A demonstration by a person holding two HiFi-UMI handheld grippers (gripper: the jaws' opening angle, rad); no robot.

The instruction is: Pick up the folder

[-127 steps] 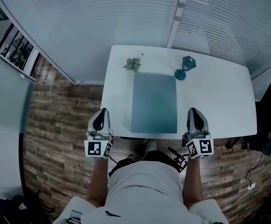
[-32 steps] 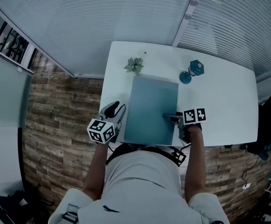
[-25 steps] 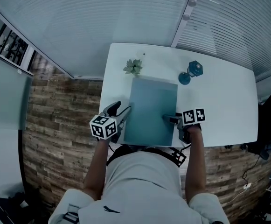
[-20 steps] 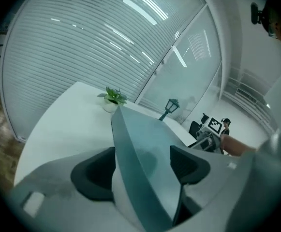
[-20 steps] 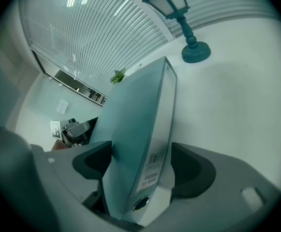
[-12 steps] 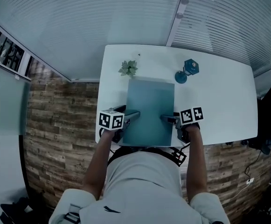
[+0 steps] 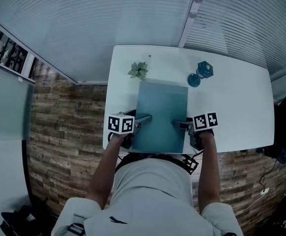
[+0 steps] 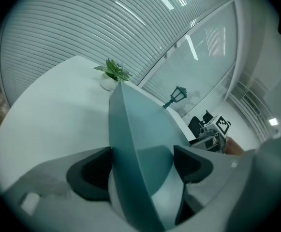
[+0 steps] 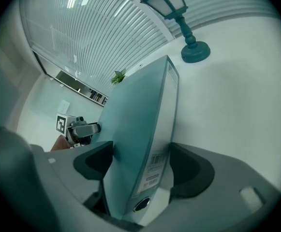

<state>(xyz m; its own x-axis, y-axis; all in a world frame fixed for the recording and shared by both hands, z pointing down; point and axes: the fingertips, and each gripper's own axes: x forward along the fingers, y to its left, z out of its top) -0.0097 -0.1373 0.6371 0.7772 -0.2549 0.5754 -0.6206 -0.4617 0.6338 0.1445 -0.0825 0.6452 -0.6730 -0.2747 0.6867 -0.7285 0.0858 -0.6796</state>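
Note:
A teal folder (image 7: 162, 112) lies flat on the white table (image 7: 231, 107), its near end at the table's front edge. My left gripper (image 7: 146, 118) straddles the folder's thin left edge (image 8: 140, 129). Its jaws are opening, with a gap showing at one pad. My right gripper (image 7: 177, 124) straddles the thick grey spine side (image 9: 140, 115). Its jaws are closing slowly, one pad against the cover and the other right beside the labelled spine. Each gripper shows in the other's view, across the folder.
A small potted plant (image 7: 138, 71) stands just beyond the folder's far left corner and a teal lantern ornament (image 7: 201, 72) beyond its far right corner. A glass wall with blinds runs behind the table. A dark chair (image 7: 285, 117) stands at the right, on the wooden floor.
My left gripper has swung right from beside the table onto the folder's left edge, and its fingers now reach over the cover. The right gripper and the folder have stayed put.

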